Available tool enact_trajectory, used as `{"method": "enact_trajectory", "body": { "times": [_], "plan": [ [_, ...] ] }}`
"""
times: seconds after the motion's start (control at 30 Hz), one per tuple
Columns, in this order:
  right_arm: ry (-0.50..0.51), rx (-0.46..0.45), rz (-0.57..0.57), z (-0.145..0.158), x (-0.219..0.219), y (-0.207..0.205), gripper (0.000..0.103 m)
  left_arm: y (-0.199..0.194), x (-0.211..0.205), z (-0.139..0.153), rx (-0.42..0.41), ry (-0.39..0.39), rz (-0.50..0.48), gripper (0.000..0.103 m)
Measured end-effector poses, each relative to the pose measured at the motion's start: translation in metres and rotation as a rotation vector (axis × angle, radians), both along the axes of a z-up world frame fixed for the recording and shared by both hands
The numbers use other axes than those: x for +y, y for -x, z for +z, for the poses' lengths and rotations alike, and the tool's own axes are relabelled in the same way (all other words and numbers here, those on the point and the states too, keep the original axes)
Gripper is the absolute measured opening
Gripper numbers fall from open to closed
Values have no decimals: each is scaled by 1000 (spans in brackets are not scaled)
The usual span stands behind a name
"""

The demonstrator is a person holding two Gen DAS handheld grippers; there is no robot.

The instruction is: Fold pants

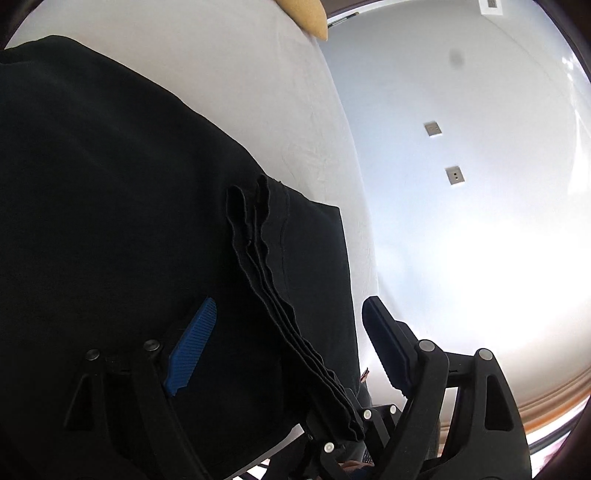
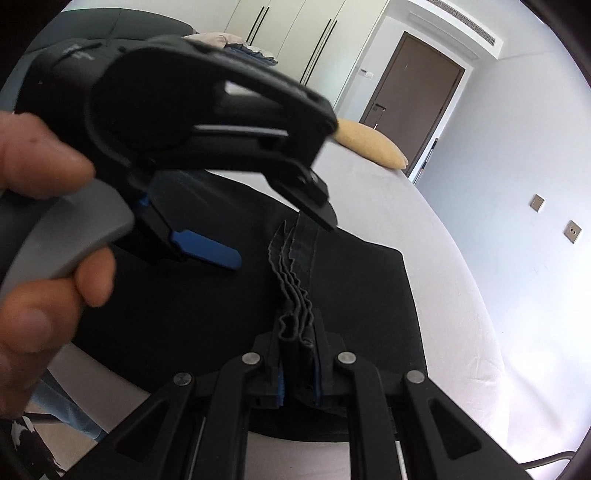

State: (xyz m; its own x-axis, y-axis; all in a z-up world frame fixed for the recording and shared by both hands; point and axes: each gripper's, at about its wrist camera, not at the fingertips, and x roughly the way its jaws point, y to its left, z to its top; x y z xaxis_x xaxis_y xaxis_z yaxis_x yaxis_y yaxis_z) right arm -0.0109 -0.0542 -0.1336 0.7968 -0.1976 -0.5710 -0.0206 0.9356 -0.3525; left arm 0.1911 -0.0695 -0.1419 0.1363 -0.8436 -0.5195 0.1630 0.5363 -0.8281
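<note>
The left gripper [image 1: 291,332] fills the foreground of the left wrist view, its blue-padded fingers [image 1: 192,347] spread wide, with the stacked hem edges of the black pants [image 1: 110,184] running up between them without being pinched. The pants lie spread over a bed covered in a pale grey sheet [image 1: 258,92], the dark cloth taking up the left half of the view. A tan pillow [image 1: 306,14] sits at the far end of the bed, and two wall switch plates [image 1: 433,129] show on the white wall to the right.

In the right wrist view, the right gripper [image 2: 297,373] sits closest, its jaws pressed together on the bunched, wavy hem layers of the pants, which rise from between its blue pads. The rest of the pants lies flat on the sheet beyond. The person's hand [image 2: 40,206] at the left edge grips the grey handle of the left gripper, which hangs above the cloth with its fingers apart, one blue pad [image 2: 210,251] showing. A brown door [image 2: 410,96] and white wardrobes [image 2: 295,40] stand behind the bed.
</note>
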Motion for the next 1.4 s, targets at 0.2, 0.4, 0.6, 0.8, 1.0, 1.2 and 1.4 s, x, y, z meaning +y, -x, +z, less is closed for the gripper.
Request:
{"method": "enact_trajectory", "body": {
  "times": [0.2,0.4,0.6,0.8,1.0,1.2,1.4],
  "plan": [
    [29,2,77,1,27,8,13,-7,17,2,-12,-20,-8,24],
    [60,7,188,5,58,13,13,-13,55,16,-72,-77,2,12],
    [89,4,322,6,97,12,13,-19,110,23,-99,-145,28,12],
    [85,60,412,-12,124,10,13,-37,161,14,-82,-209,54,11],
    [74,110,433,-19,128,4,13,-47,207,-1,-69,-234,83,12],
    [52,135,438,-22,145,-7,15,-28,221,-12,-77,-240,90,12],
    [62,128,453,-16,153,-13,15,-14,216,-7,-87,-253,99,12]
  ]
}}
